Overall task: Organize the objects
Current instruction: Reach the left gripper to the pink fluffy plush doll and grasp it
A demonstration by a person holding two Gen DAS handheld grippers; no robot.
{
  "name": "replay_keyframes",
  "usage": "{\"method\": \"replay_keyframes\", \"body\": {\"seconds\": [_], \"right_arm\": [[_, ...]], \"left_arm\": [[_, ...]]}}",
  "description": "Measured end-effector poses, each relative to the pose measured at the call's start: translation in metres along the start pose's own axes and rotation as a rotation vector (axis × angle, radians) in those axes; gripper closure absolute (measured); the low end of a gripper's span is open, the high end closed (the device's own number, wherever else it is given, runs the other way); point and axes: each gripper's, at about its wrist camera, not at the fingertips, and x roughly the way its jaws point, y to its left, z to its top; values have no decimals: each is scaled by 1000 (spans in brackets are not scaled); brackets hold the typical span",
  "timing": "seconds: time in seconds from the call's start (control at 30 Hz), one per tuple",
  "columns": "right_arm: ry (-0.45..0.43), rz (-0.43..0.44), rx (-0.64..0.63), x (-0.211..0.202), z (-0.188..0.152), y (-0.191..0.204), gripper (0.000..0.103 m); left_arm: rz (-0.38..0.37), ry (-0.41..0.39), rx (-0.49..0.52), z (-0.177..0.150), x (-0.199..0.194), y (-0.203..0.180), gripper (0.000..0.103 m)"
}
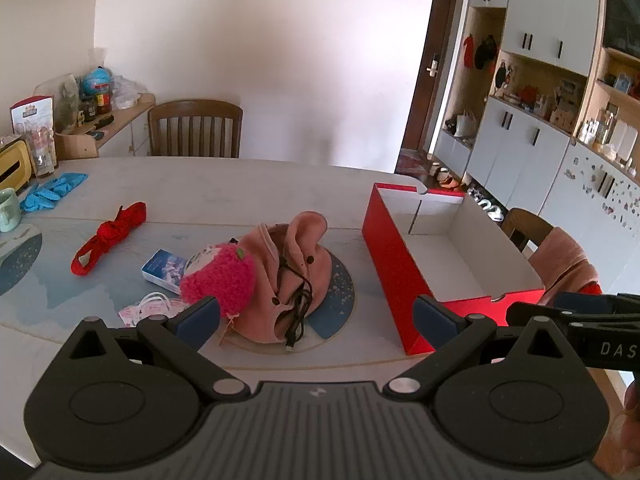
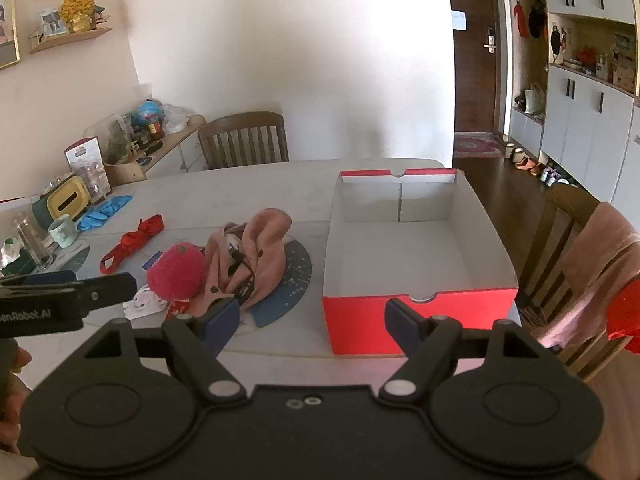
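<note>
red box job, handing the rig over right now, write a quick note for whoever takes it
Left gripper: jaws wide open, empty, above the near table edge facing the pile.
Right gripper: jaws open, empty, facing the near wall of the red cardboard box.
Things: the box is empty, on the right of the white table. Left of it, on a round blue placemat, a pink fleece garment with a black cable on top and a fuzzy magenta plush against it. Further left lies a knotted red ribbon.
Done: nothing packed.
Left: everything still to go in.

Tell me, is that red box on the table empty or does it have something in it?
Empty. The red box has no lid on, and both views show only its bare white floor and walls inside.
</note>
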Motion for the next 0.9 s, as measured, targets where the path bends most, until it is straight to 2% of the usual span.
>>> {"method": "replay_keyframes", "body": {"seconds": [0.9], "right_arm": [[18, 25, -33, -2, 4, 0, 24]], "left_arm": [[-55, 21, 55, 2, 13, -1, 0]]}}
